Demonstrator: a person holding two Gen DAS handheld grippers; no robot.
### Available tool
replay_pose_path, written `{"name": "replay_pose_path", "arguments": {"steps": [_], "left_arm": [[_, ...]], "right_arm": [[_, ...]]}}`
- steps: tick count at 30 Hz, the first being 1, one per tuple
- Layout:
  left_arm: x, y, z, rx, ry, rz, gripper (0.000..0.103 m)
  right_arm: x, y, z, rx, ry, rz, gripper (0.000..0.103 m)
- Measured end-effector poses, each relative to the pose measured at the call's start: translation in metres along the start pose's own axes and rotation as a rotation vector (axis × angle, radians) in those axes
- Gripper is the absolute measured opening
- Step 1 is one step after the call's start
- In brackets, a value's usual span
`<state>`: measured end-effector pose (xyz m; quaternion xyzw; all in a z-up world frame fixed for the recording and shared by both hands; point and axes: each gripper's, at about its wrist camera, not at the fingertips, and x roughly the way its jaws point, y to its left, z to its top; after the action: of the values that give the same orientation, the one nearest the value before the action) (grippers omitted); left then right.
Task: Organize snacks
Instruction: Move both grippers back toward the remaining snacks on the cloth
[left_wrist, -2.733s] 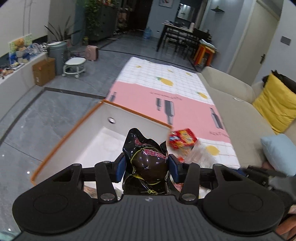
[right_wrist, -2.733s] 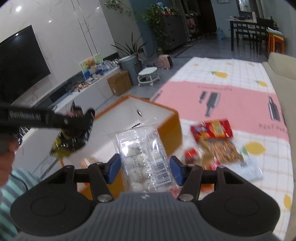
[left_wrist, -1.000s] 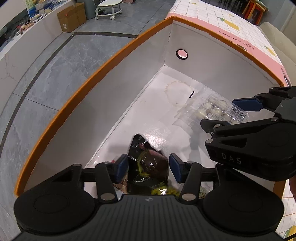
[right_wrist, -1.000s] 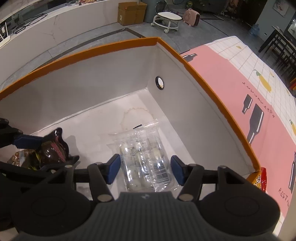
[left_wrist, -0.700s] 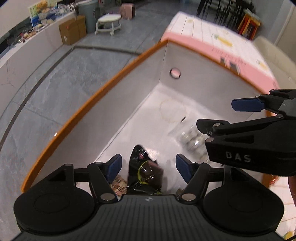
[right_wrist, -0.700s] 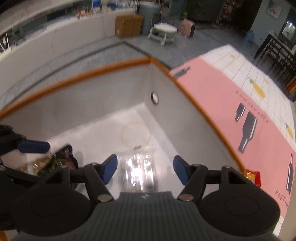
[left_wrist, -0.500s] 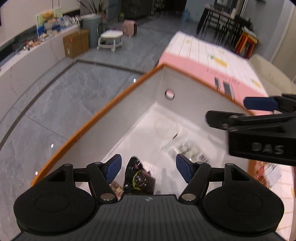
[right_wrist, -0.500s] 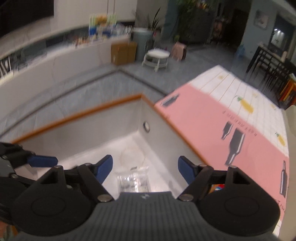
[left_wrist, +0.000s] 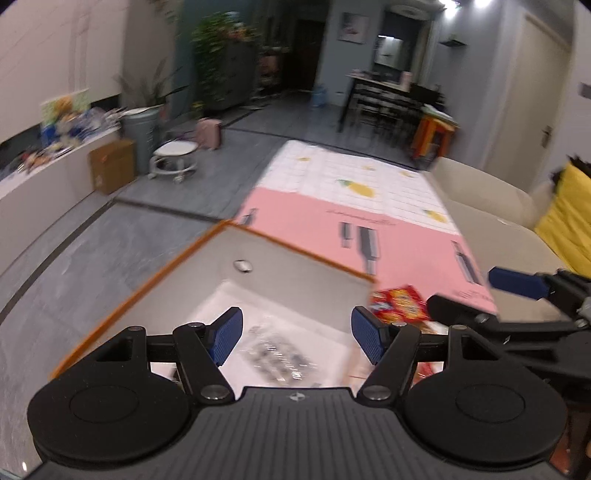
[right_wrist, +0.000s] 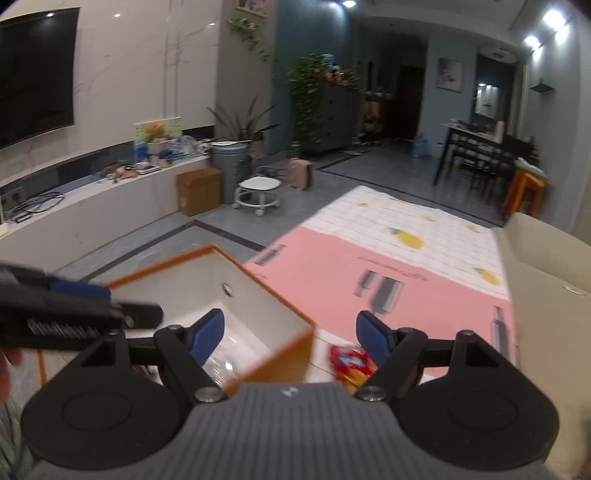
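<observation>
Left gripper (left_wrist: 297, 334): jaws spread wide, nothing between them; just been opening.
Right gripper (right_wrist: 290, 338): jaws likewise wide and empty; just been opening.
Next item: red snack packet (right_wrist: 349, 360), on the pink mat (right_wrist: 332, 280), below and just ahead of the right gripper's right finger; long axis unclear through blur.
Nearer hand: right, by my judgement.
Container: orange-rimmed box (left_wrist: 295, 267), under both grippers.
Contents: clear bag of pale round sweets (left_wrist: 275, 356); anything else hidden.
</observation>
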<state>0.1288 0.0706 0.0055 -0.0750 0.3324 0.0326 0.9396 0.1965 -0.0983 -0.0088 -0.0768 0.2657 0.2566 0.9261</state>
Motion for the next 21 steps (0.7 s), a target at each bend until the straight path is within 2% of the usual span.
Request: {"name": "replay_pose_path", "arguments": {"steps": [4, 10, 15, 21], "left_arm": [[0.002, -0.036, -0.007, 0.096, 0.014, -0.057, 0.079], [0.015, -0.083, -0.030, 0.236, 0.067, -0.110, 0.079], [0.028, -0.102, -0.048, 0.250, 0.128, -0.159, 0.075], [0.045, -0.109, -0.072, 0.287, 0.205, -0.175, 0.075]], "right_arm": [[-0.016, -0.023, -0.028, 0.054, 0.012, -0.033, 0.076], [-0.022, -0.051, -0.072, 0.101, 0.079, -0.104, 0.078], [-0.013, -0.075, -0.102, 0.135, 0.154, -0.126, 0.079], [0.004, -0.098, -0.134, 0.213, 0.271, -0.140, 0.079]]}}
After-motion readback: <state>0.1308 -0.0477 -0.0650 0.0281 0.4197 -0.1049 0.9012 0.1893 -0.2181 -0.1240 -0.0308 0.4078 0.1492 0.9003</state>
